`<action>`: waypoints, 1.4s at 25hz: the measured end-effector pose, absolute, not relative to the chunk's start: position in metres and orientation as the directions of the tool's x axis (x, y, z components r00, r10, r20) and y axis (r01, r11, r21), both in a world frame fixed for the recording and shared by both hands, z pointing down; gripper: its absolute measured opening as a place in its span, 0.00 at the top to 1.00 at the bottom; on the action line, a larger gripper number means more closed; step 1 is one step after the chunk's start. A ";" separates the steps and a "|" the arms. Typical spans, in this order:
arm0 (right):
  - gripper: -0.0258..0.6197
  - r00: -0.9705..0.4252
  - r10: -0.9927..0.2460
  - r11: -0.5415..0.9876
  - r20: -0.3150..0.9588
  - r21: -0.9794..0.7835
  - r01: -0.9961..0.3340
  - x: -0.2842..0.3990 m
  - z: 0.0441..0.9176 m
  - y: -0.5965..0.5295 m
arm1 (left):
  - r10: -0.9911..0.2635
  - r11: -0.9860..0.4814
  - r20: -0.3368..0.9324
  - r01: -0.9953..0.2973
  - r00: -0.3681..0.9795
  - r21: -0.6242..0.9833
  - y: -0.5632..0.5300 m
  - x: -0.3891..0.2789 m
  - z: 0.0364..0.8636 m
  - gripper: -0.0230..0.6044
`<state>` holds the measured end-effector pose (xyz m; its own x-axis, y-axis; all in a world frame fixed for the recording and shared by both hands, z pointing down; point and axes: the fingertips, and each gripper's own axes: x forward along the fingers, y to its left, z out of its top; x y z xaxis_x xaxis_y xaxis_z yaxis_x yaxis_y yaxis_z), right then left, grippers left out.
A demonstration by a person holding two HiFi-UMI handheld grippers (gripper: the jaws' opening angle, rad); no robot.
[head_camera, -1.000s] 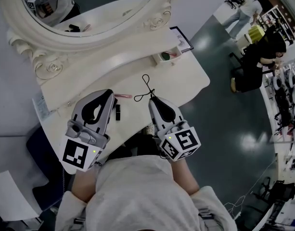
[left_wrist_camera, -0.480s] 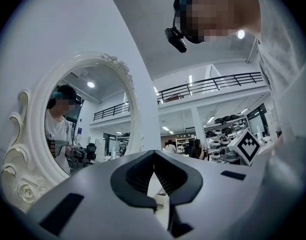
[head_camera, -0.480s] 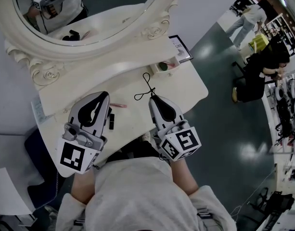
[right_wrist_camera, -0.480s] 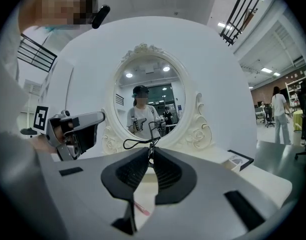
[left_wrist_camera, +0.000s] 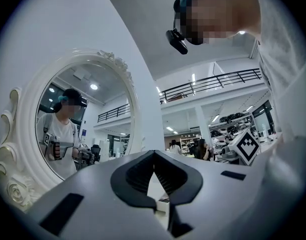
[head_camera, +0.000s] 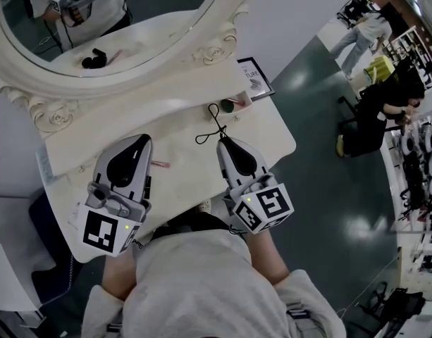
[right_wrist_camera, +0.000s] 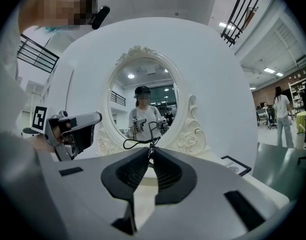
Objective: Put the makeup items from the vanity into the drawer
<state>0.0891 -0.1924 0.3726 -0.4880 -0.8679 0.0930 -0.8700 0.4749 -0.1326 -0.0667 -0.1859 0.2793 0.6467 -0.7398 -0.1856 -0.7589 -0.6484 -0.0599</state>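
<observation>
Probably light, thin and springy, the black looped wire piece (head_camera: 213, 124) over the tabletop (head_camera: 189, 163) sat pinched at its loop junction in the closed right tongs (head_camera: 222, 141), a sensible hold, while the left tongs (head_camera: 143, 139) were closed empty.

- In front of me spreads the white vanity top (head_camera: 265, 136), its near edge curved.
- Along its far side runs a raised shelf (head_camera: 152, 108), and the oval mirror's carved frame (head_camera: 201, 51) stands on that.
- At the far right corner I see 1 framed card (head_camera: 254, 77), with a small white tray (head_camera: 235, 104) just left of it.
- 1 slim pink stick (head_camera: 160, 164) lies left of the middle.
- A paper slip (head_camera: 44, 162) sits at the left edge.
</observation>
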 end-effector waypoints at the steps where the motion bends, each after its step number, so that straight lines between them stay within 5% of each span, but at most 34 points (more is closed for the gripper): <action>1: 0.89 -0.490 -0.867 0.477 0.093 -0.132 -0.869 0.093 0.373 -0.194 | -0.743 -0.644 -0.186 -0.762 0.643 -0.060 -0.187 -0.064 0.279 0.94; 17: 0.89 -0.512 -0.847 0.501 0.144 -0.109 -0.859 0.160 0.385 -0.234 | -0.783 -0.590 -0.187 -0.804 0.593 -0.082 -0.207 -0.013 0.278 0.94; 35: 0.89 -0.590 -0.664 0.627 0.459 -0.089 -0.774 0.207 0.470 -0.291 | -0.861 -0.493 -0.081 -0.863 0.502 -0.105 -0.214 0.017 0.309 0.94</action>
<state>0.2070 -0.2909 0.4702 -0.5902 -0.6642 0.4588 -0.7743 0.6265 -0.0891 0.0173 -0.2144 0.3090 0.5019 -0.8611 -0.0806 -0.8634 -0.4934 -0.1051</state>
